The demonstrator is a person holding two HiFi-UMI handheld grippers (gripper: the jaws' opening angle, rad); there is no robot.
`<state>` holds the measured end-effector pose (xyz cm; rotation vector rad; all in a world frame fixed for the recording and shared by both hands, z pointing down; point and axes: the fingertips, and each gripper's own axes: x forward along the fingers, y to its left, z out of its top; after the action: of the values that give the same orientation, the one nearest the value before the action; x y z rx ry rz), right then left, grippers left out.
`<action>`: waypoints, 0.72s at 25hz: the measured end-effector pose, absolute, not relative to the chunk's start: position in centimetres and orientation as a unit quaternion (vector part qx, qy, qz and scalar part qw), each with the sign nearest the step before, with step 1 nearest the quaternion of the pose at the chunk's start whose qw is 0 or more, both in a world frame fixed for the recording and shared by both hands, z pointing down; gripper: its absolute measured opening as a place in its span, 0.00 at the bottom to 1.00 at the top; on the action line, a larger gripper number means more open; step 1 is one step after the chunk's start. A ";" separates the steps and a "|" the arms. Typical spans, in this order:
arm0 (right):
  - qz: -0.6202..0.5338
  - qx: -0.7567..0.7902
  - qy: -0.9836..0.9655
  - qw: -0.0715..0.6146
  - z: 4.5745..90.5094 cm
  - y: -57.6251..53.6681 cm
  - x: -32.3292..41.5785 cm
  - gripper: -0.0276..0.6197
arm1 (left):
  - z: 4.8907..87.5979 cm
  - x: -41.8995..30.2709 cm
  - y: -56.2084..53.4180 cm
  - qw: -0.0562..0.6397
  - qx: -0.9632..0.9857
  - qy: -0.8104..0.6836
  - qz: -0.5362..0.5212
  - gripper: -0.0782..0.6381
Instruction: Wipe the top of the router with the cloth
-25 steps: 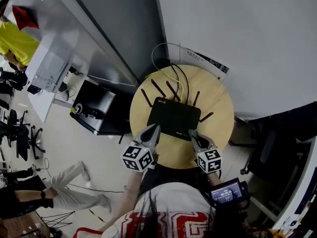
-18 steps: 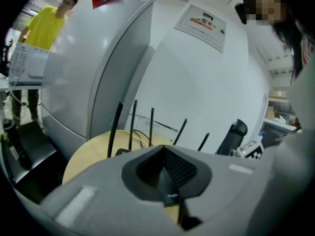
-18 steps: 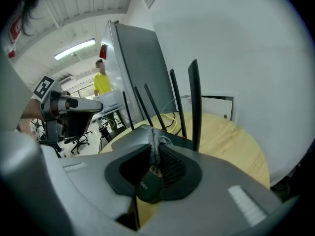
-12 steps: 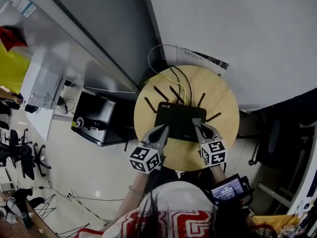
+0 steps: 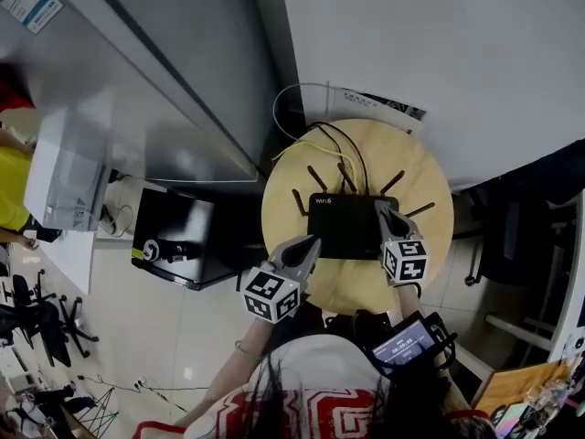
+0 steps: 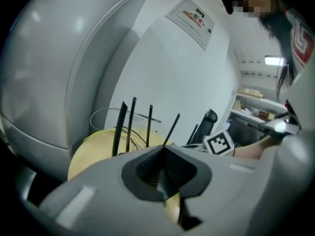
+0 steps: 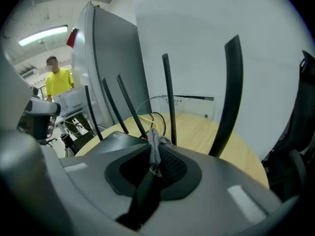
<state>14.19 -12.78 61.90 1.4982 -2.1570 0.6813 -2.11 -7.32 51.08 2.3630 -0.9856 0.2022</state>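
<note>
Right gripper [image 5: 382, 210] reaches in from the lower right of the head view, its tip over the right end of the black router [image 5: 343, 227]. In its own view its jaws are pressed together on a thin strip of grey cloth [image 7: 153, 149], which sticks up just past the tips. Whether the cloth touches the router's top cannot be told.

Left gripper [image 5: 311, 243] comes in from the lower left and points at the router's near left corner. Its jaws are closed with nothing between them.

The router lies flat at the middle of a round wooden table [image 5: 420, 190]. Its thin black antennas [image 5: 317, 177] stand up along its far edge and right side. One antenna rises just right of the cloth in the right gripper view.

A yellow cable [image 5: 315, 149] and dark cables loop behind the router toward the white wall [image 5: 439, 53]. A grey cabinet [image 5: 174, 90] fills the upper left. A black cart [image 5: 178, 231] stands left of the table. In the right gripper view, a person in a yellow shirt [image 7: 58, 82] stands at the far left.
</note>
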 end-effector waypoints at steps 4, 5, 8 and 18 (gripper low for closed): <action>0.258 0.552 -0.758 0.231 63.4 -12.9 14.5 0.11 | 51.1 -4.0 -7.5 0.284 0.882 -0.368 0.073 0.11; 0.262 0.553 -0.755 0.234 63.6 -12.7 14.5 0.11 | 51.1 -4.5 -7.6 0.285 0.882 -0.369 0.072 0.11; 0.271 0.554 -0.752 0.233 63.6 -11.5 14.3 0.11 | 51.0 -5.5 -7.7 0.286 0.881 -0.371 0.068 0.11; 0.302 0.563 -0.744 0.195 63.4 -3.5 12.0 0.11 | 50.9 -4.8 -7.8 0.284 0.891 -0.350 0.060 0.11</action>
<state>12.05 -3.48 63.44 1.5792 -2.0855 0.8470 -4.80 -7.80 50.93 2.3828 -0.9352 0.1616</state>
